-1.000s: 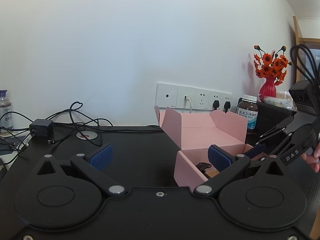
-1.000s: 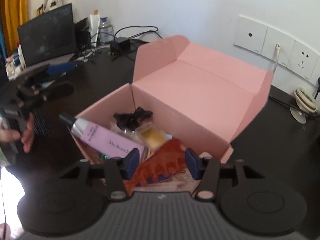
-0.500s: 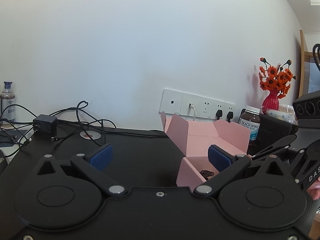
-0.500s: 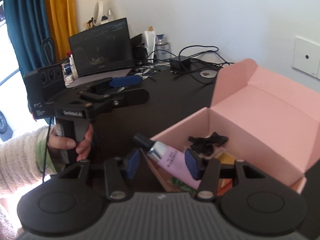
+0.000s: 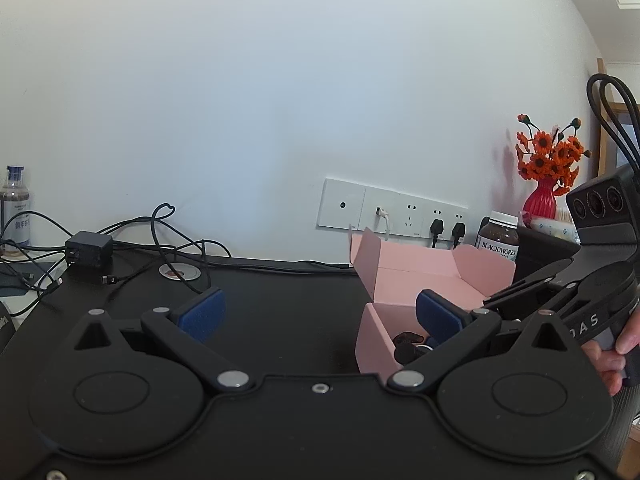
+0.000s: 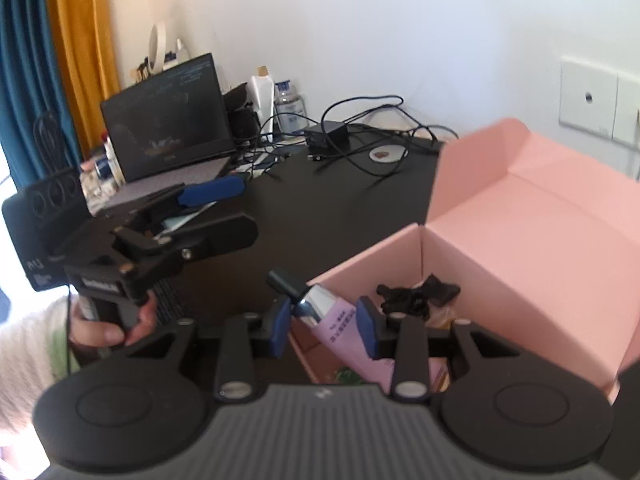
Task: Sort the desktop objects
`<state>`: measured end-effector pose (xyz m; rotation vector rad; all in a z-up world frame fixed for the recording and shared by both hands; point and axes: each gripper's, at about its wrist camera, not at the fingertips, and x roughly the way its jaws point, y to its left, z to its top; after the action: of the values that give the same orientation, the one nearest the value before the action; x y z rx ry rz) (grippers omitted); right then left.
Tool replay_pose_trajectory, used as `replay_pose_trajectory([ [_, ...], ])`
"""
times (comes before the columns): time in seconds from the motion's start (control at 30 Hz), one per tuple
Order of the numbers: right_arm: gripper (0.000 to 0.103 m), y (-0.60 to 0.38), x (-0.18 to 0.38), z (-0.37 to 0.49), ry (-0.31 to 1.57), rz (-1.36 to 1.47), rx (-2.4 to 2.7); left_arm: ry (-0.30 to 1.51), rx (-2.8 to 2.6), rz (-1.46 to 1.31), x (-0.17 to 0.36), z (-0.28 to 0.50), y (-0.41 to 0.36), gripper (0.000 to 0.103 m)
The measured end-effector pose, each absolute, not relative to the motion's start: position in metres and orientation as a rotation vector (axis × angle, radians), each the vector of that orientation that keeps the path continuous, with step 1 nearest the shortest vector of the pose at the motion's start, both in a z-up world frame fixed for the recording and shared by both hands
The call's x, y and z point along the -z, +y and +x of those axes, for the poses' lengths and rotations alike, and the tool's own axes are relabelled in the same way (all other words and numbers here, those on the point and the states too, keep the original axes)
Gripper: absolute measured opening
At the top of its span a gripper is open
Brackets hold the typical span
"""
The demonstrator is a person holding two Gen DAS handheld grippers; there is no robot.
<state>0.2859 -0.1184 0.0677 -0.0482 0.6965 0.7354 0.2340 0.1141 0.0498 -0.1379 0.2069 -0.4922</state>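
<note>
Black desk (image 5: 280,320) fills both views. Angled downward, the right gripper (image 6: 326,326) has just been closing; its pads now pinch the lilac tube (image 6: 340,320) leaning from the pink box (image 6: 520,248), replacing the earlier brown hair clip. Beyond, the left gripper (image 5: 318,314) gapes wide, level.

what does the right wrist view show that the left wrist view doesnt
Only the right wrist view: the right gripper, whose jaws have just been closing around the lilac tube at the box's near edge, plus a laptop and orange curtain.
Only the left wrist view: the left gripper open over bare desk, a red vase of orange flowers and a supplement bottle.
Both: the pink box, the black desk, the black item inside the box, the charger.
</note>
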Motion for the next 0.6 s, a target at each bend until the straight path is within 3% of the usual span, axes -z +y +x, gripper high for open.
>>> replay_pose_trajectory([
  [0.4,0.043,-0.108,-0.057,0.307,0.698,-0.062,-0.743,0.201,0.501,-0.117,-0.05,0.233,0.111,0.103],
  [0.6,0.039,-0.112,-0.062,0.296,0.644,-0.041,-0.743,0.206,0.499,-0.139,-0.05,0.235,0.115,0.103],
])
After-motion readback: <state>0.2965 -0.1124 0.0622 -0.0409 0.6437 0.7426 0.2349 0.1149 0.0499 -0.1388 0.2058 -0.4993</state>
